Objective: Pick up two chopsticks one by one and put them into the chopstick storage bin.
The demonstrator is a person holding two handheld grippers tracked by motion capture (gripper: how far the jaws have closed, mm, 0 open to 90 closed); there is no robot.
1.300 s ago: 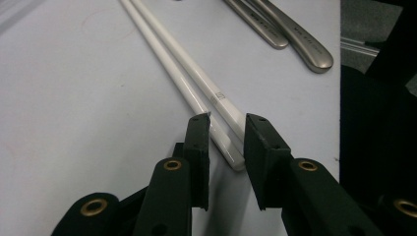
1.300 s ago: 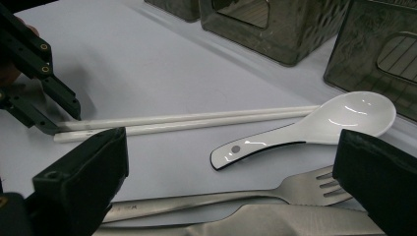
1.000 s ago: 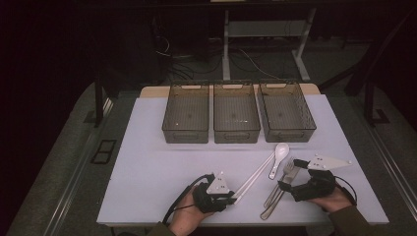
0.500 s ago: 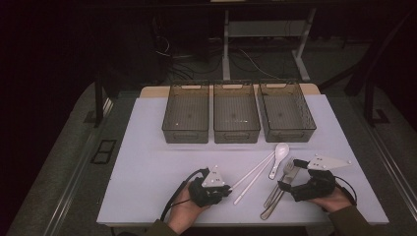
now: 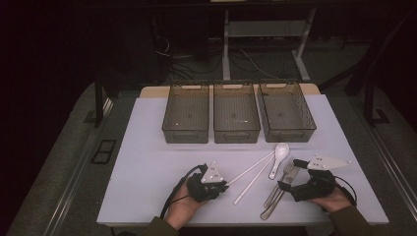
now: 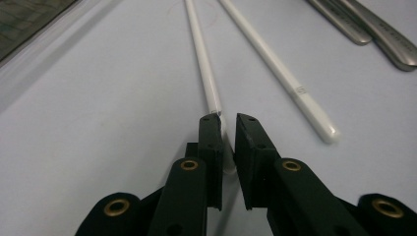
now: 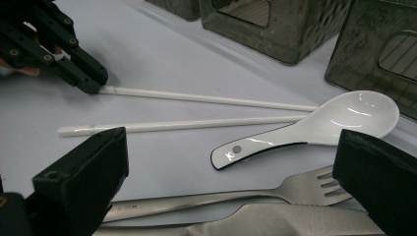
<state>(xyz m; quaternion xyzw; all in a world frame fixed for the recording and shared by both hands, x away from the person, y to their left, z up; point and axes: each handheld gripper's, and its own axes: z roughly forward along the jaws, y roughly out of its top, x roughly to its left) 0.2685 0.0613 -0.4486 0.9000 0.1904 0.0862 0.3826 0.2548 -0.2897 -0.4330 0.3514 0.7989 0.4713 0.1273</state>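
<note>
Two white chopsticks lie slanted on the white table (image 5: pixel 147 167). My left gripper (image 5: pixel 226 185) (image 6: pixel 227 120) is shut on the near end of the left chopstick (image 5: pixel 251 169) (image 6: pixel 201 59). The other chopstick (image 5: pixel 253 181) (image 6: pixel 280 73) lies loose beside it. Right of them are a white spoon (image 5: pixel 280 152) (image 7: pixel 319 128), a steel fork (image 5: pixel 279 182) (image 7: pixel 221 196) and a knife (image 5: pixel 275 201) (image 7: pixel 275 221). My right gripper (image 5: pixel 289 175) (image 7: pixel 228 187) stands wide open, its jaws on either side of the fork and knife, gripping nothing. The left gripper (image 7: pixel 59 54) also appears in the right gripper view, on the chopstick's tip.
Three dark see-through bins stand in a row at the back of the table: left (image 5: pixel 186 120), middle (image 5: pixel 236 118), right (image 5: pixel 286 115). All three look empty. Bare table lies left of my left hand. Table legs and cables sit beyond the far edge.
My left gripper has turned and shifted slightly up and right onto the near end of the left chopstick. The right gripper and the cutlery have stayed put.
</note>
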